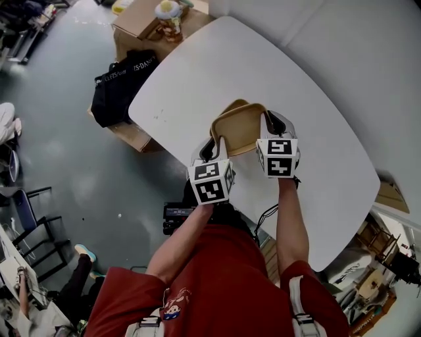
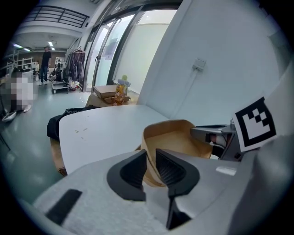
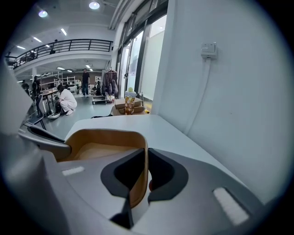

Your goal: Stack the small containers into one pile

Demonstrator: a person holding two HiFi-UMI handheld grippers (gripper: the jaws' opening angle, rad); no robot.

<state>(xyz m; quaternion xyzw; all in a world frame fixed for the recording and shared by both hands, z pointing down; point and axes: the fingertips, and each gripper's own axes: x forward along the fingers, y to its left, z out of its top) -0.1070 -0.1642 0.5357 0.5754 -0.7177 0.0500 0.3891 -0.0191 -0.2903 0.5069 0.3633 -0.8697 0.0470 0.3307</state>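
Note:
A tan paper container (image 1: 240, 128) is between both grippers over the near part of the white table (image 1: 197, 72). My left gripper (image 1: 212, 146) has the container's left wall (image 2: 177, 140) between its jaws; the gap is wider than the wall, which crosses it slantwise, bent and loose. My right gripper (image 1: 276, 124) is shut on the right wall (image 3: 105, 147), with the pads (image 3: 158, 167) pressing the thin rim. The container looks empty inside. I see only this one container. In each gripper view the other gripper's finger reaches the opposite rim.
A black bag (image 1: 122, 82) lies on a wooden stand off the table's left edge. A cardboard box (image 1: 141, 20) with a small yellow figure (image 1: 170, 16) stands beyond it. A white wall (image 3: 229, 92) runs along the table's right side. People are far off in the hall.

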